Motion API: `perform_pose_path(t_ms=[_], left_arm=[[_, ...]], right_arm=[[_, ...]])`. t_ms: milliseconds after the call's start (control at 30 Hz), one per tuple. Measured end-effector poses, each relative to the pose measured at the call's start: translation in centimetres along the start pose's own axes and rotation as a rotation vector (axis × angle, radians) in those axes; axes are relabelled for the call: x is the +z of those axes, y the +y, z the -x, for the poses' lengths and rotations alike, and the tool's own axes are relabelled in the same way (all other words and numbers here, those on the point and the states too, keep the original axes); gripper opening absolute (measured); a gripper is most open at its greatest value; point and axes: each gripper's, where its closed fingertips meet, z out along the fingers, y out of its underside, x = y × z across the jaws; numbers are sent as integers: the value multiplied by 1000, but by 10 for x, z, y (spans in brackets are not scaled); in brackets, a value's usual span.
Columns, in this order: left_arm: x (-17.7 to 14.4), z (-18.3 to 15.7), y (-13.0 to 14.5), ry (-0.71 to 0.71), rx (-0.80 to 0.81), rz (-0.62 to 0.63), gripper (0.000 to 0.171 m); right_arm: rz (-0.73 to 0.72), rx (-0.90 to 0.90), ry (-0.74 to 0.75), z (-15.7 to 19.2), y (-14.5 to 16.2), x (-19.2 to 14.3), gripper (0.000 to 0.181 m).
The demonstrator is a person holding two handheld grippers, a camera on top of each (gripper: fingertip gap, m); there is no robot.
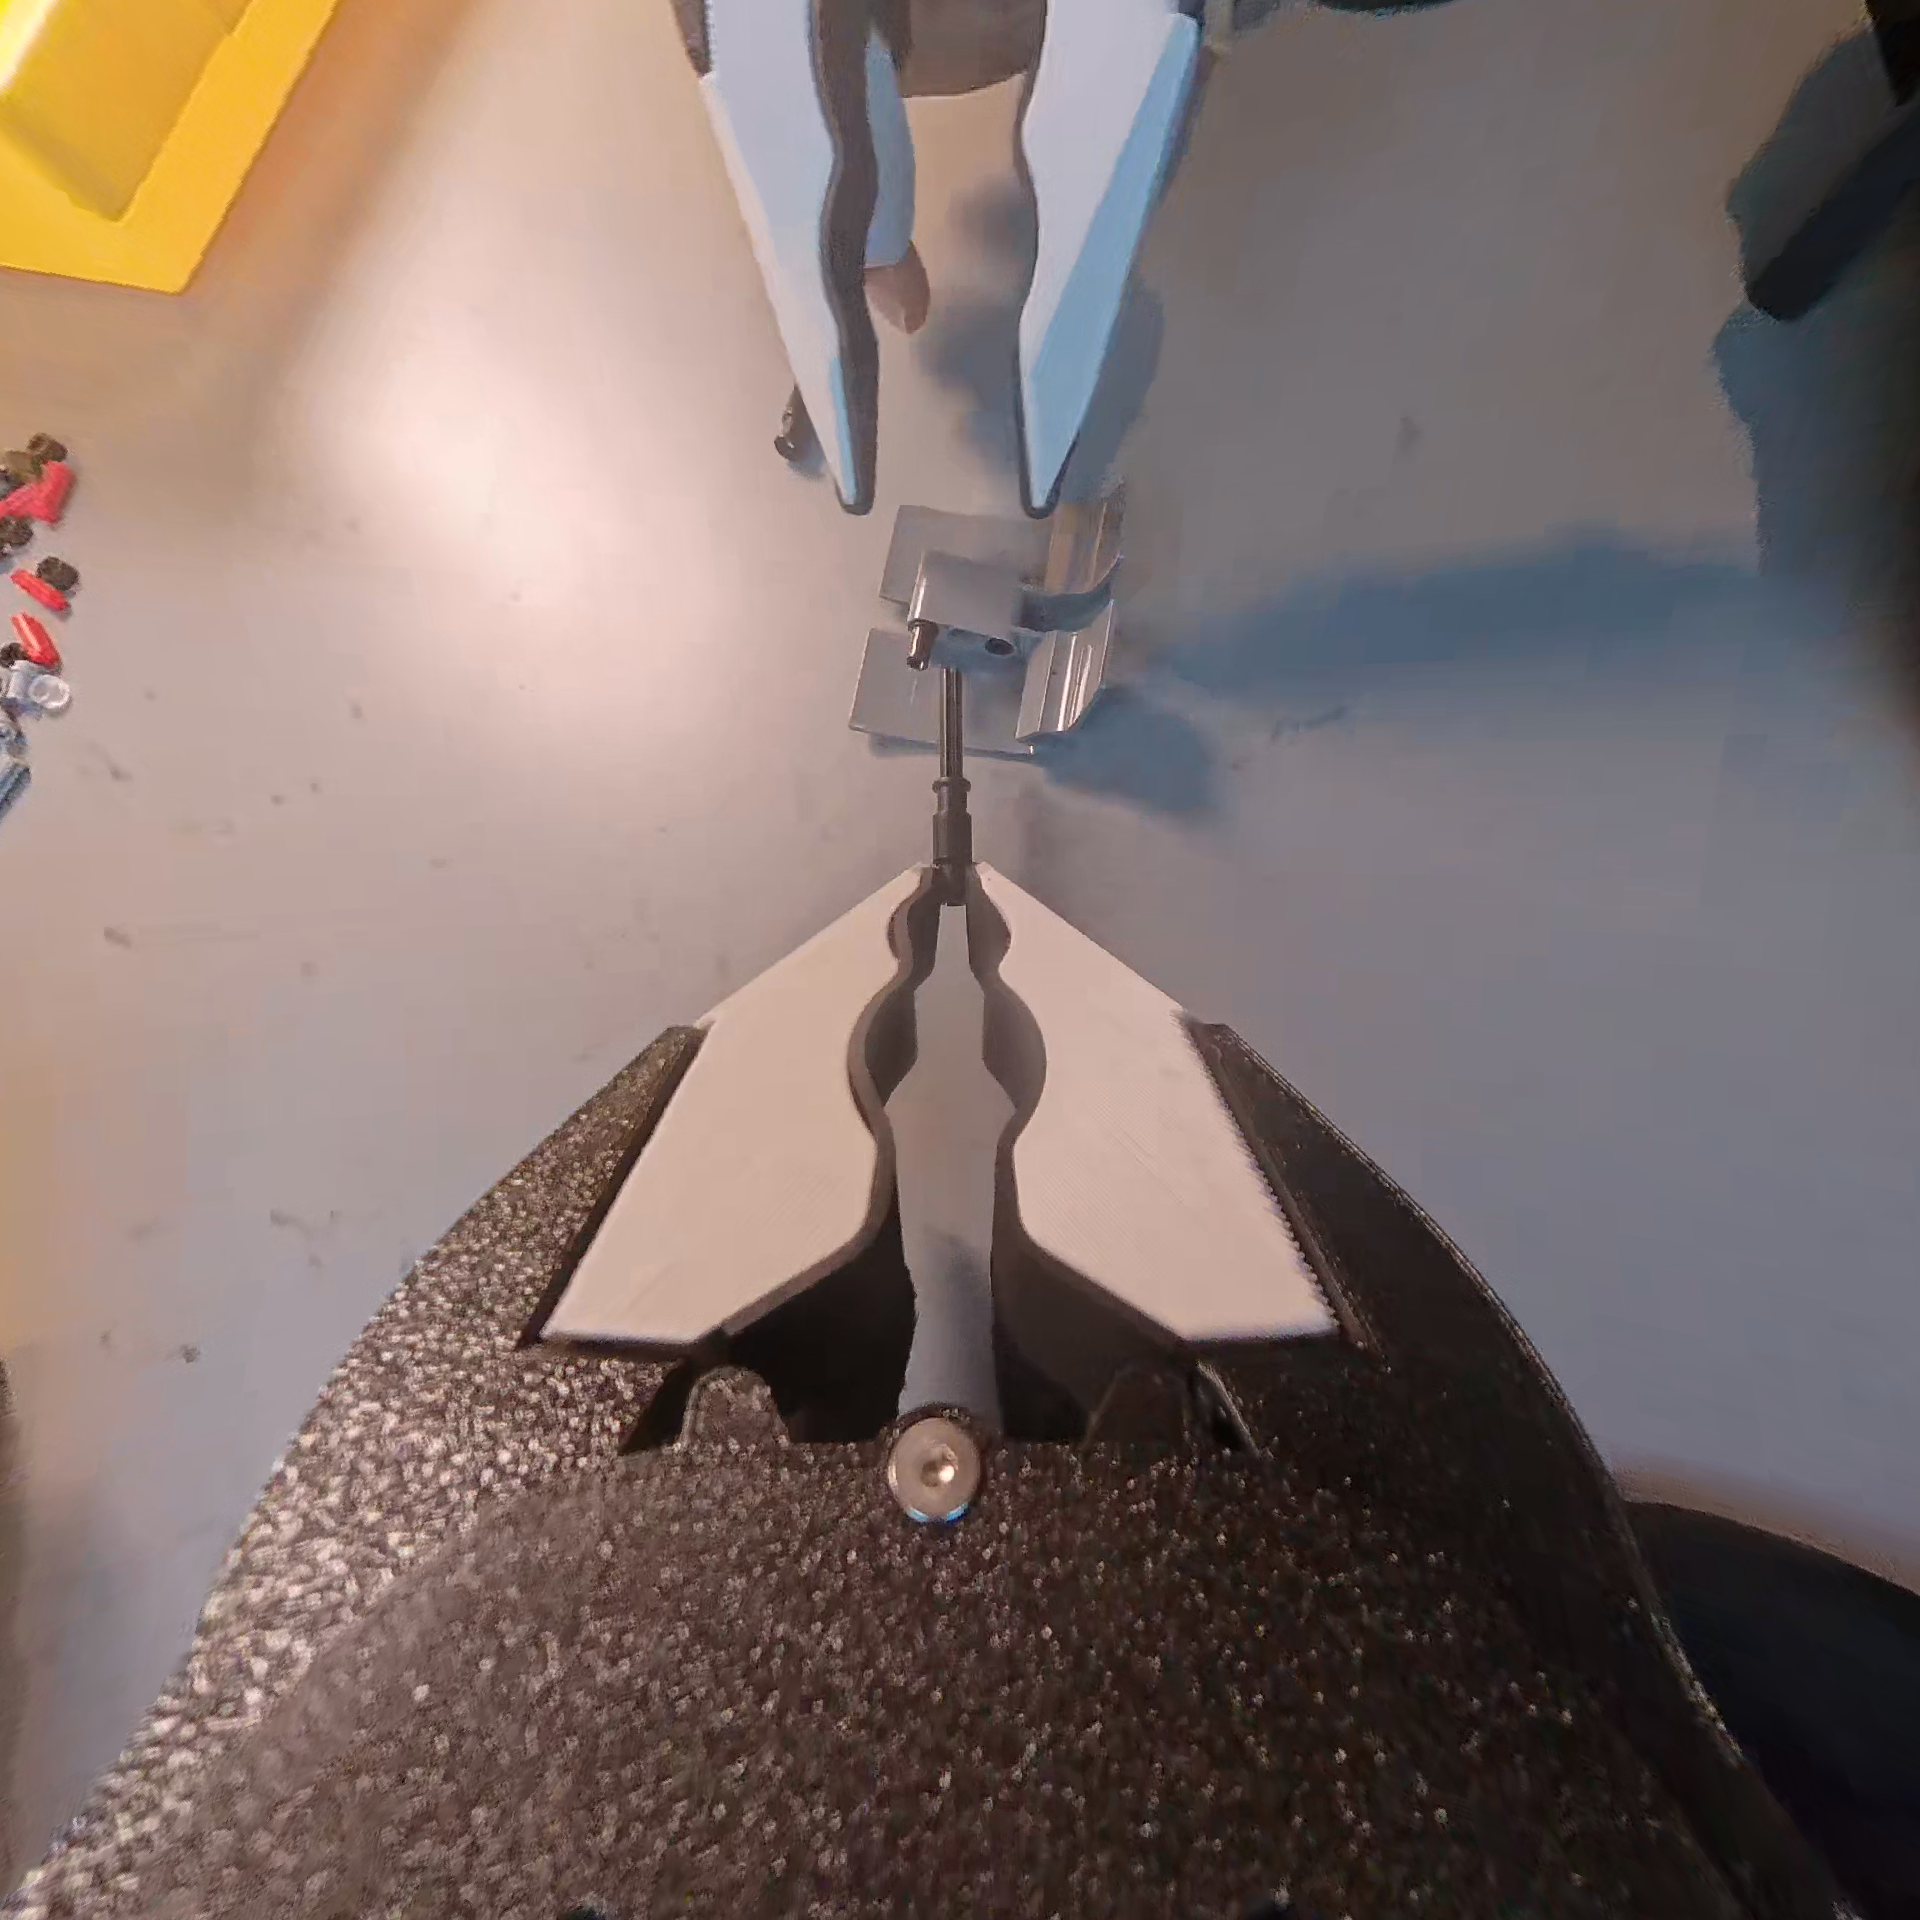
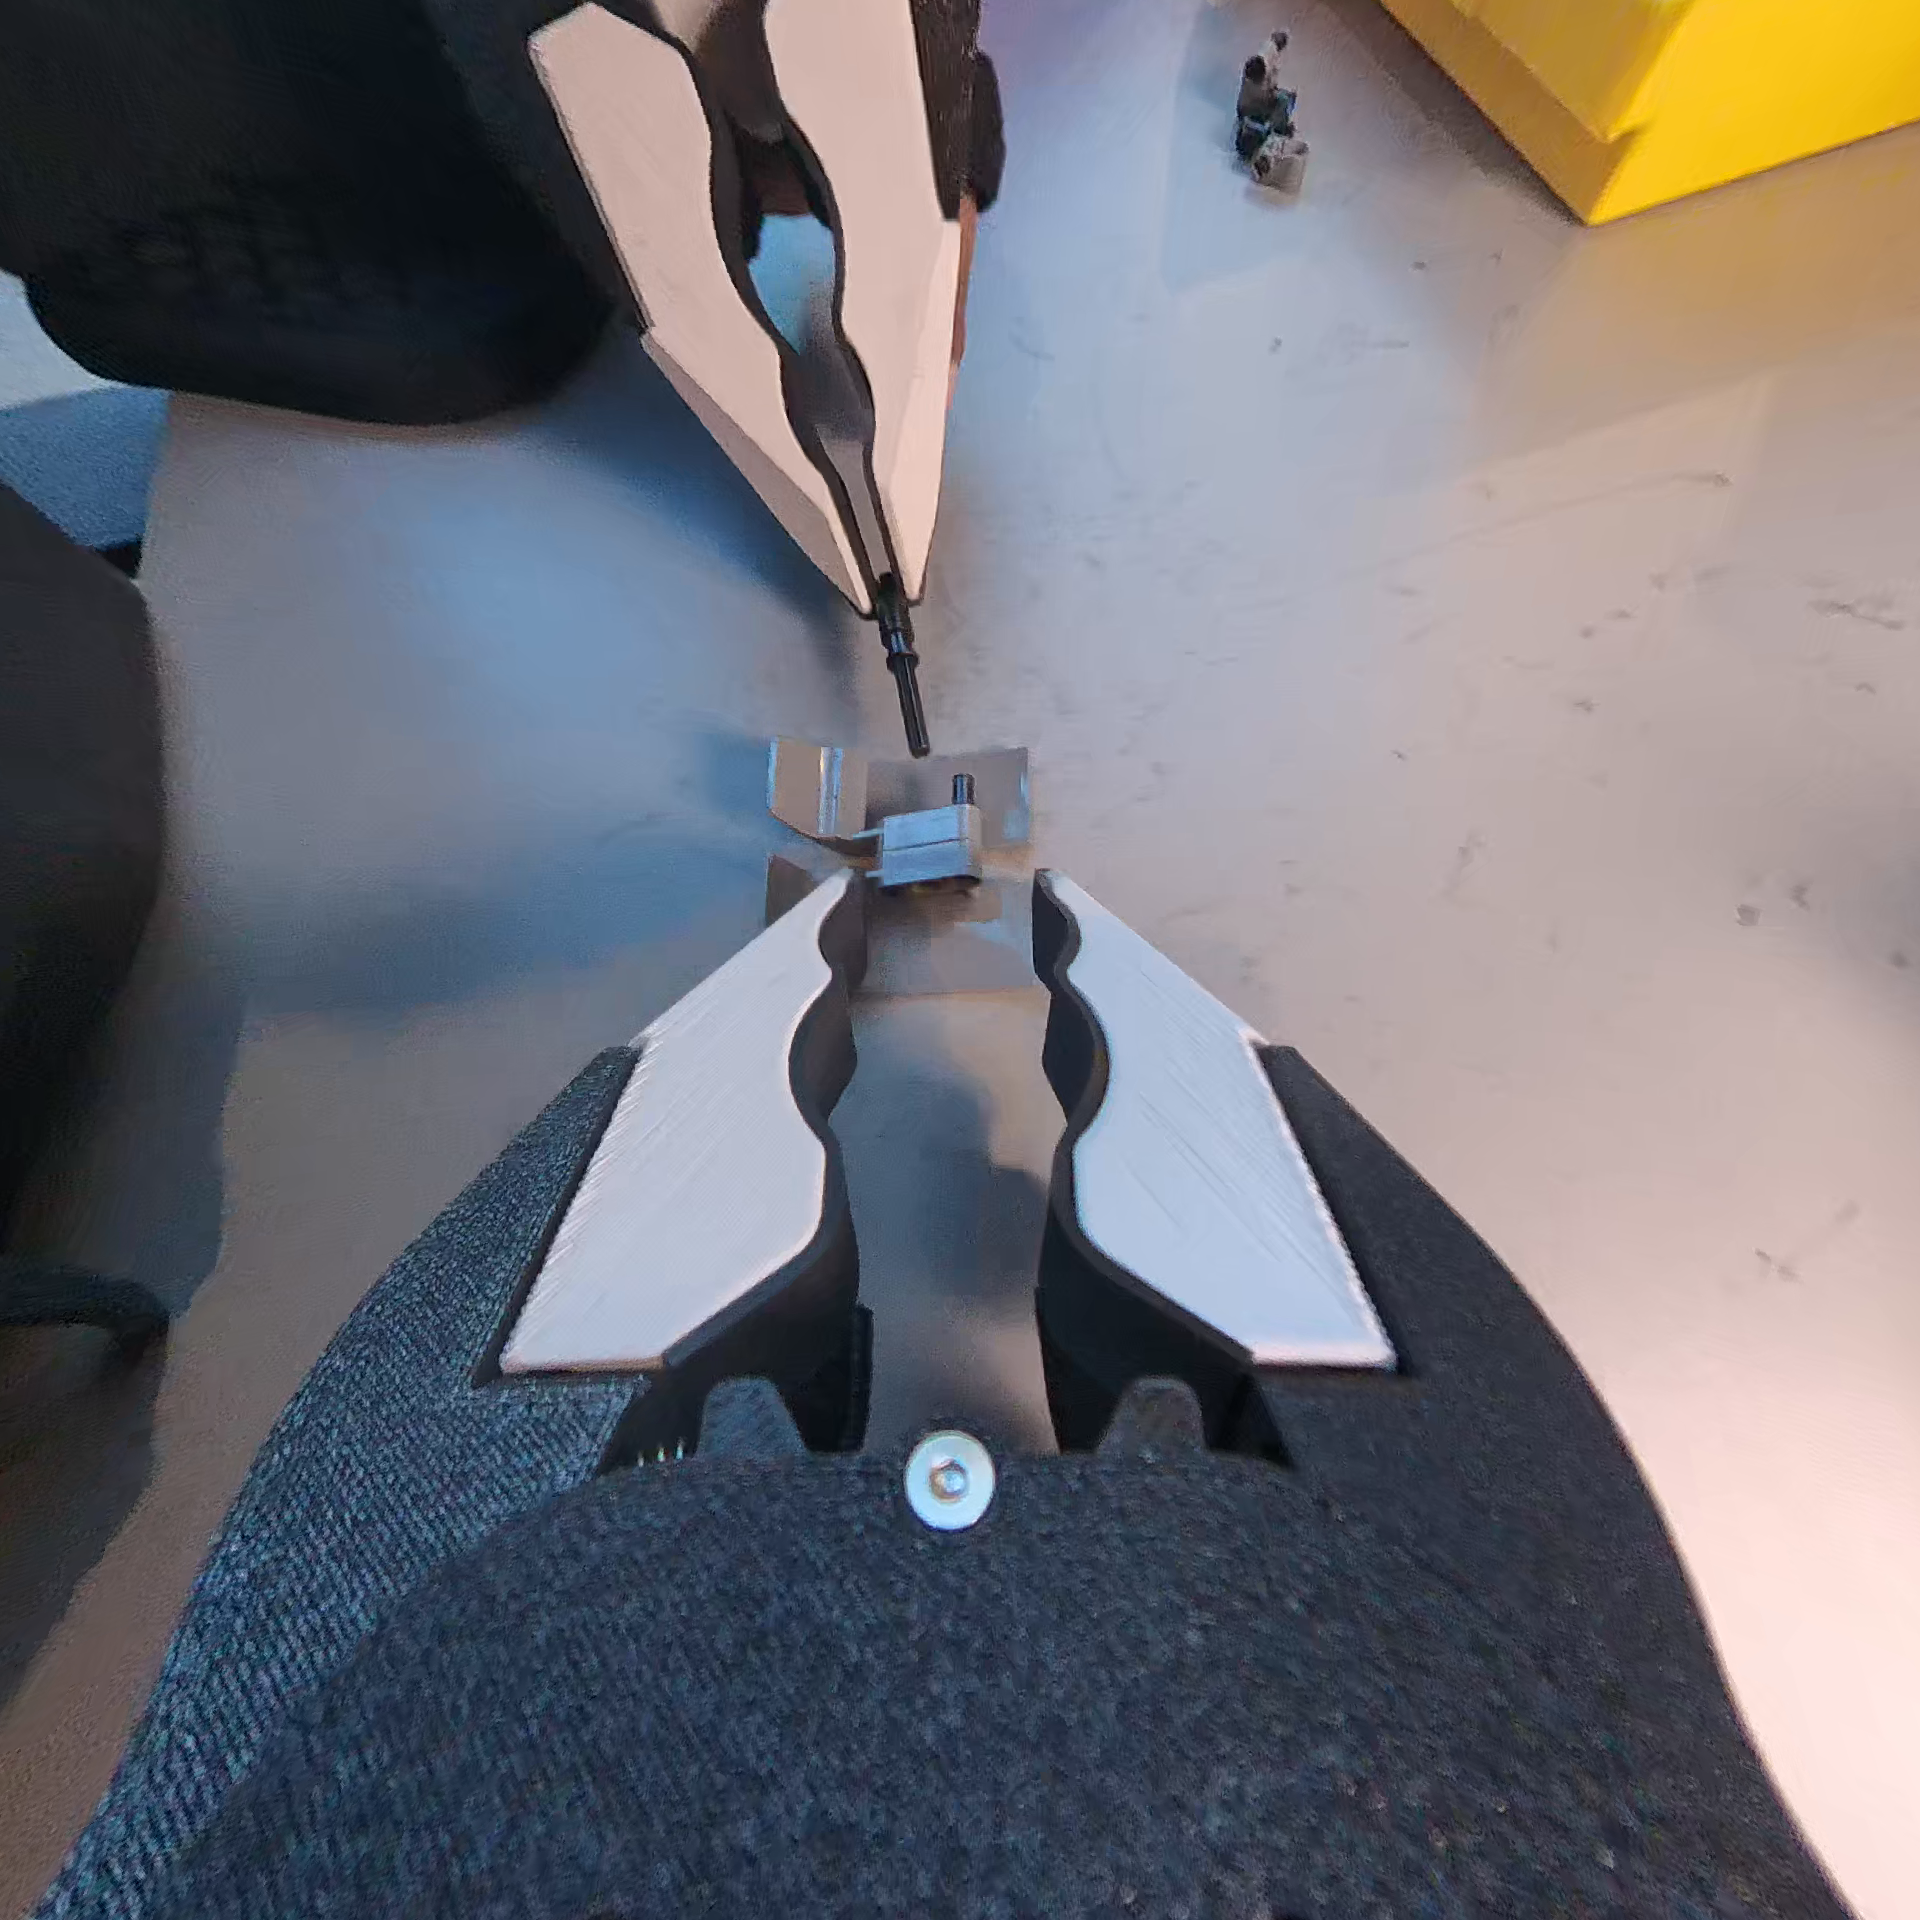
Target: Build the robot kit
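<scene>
My left gripper (image 1: 948,883) is shut on a thin black pin (image 1: 952,800) and holds it by its thick end, the thin tip pointing at a small metal bracket assembly (image 1: 977,644) on the grey table. The right wrist view shows the same pin (image 2: 900,665) above the bracket (image 2: 914,831), in the left gripper's (image 2: 883,597) tips. A short black pin (image 2: 962,788) stands in the bracket's block. My right gripper (image 2: 940,894) is open, its fingers (image 2: 1081,935) either side of the bracket's near plate with gaps. It also shows in the left wrist view (image 1: 951,504).
A yellow box (image 1: 114,125) lies at the far left, also seen in the right wrist view (image 2: 1683,94). Small red and black parts (image 1: 36,551) lie at the left edge. A dark small part cluster (image 2: 1268,125) sits beyond the bracket. Dark chair shapes (image 2: 260,208) stand at the left. Some 8 centimetres of space lies between my two pairs of fingers.
</scene>
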Motion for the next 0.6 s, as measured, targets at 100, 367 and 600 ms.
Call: perform_pose_path(t_ms=[100, 367, 600], left_arm=[[4, 0, 0, 26, 37, 21, 4], [12, 0, -4, 51, 98, 39, 3], [10, 1, -6, 56, 94, 23, 3]], right_arm=[[26, -7, 0, 1, 5, 5, 32], [54, -43, -3, 3, 3, 11, 22], [53, -68, -23, 5, 3, 11, 22]])
